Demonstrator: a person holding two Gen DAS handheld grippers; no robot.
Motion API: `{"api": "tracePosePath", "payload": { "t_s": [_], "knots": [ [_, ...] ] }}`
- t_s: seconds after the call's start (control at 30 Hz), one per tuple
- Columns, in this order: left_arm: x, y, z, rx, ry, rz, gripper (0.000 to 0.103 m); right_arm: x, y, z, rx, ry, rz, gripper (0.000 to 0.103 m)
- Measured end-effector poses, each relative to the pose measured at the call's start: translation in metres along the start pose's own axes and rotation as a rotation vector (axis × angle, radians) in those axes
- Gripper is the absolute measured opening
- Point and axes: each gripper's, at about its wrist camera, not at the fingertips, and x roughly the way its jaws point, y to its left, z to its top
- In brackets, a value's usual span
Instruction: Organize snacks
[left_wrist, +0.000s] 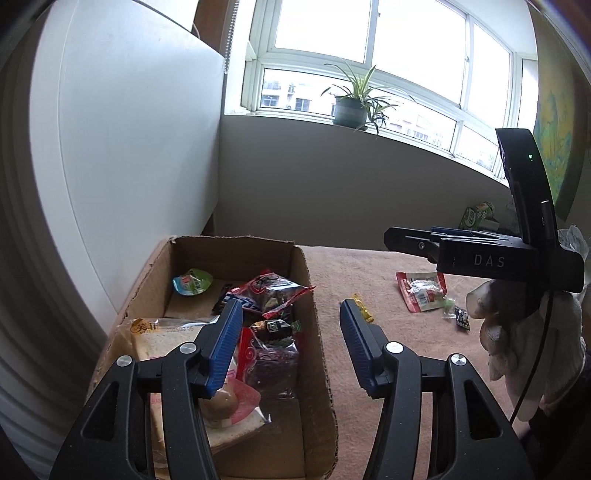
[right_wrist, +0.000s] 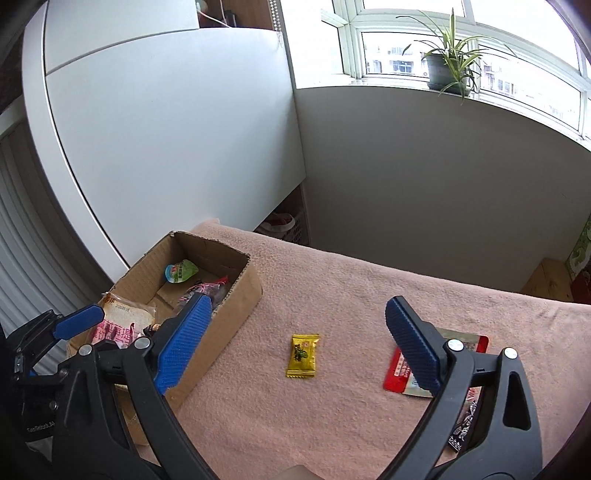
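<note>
A cardboard box stands at the left of the pink-clothed table and holds several snacks: a bread bag, a red wrapped pack, a green-lidded jelly cup. My left gripper is open and empty, straddling the box's right wall. My right gripper is open and empty above a yellow candy on the cloth. A red-and-white sachet lies to the right, partly under the right finger. In the left wrist view the right gripper hovers above the table.
A small black wrapper lies near the sachet. A white cabinet stands behind the box. A potted plant sits on the windowsill. A green box is at the table's far right.
</note>
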Motion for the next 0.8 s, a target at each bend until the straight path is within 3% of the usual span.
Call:
{"api": "tracePosePath", "payload": {
  "t_s": [0.43,0.8],
  "knots": [
    [0.022,-0.059,0.003,0.061,0.043,-0.084,0.054,-0.036,-0.091,-0.034,0.112,0.02,-0.082,0.097],
    [0.07,-0.094,-0.014,0.091,0.177,-0.12,0.054,-0.043,-0.148,-0.086,0.24,0.124,-0.09,0.096]
  ]
}}
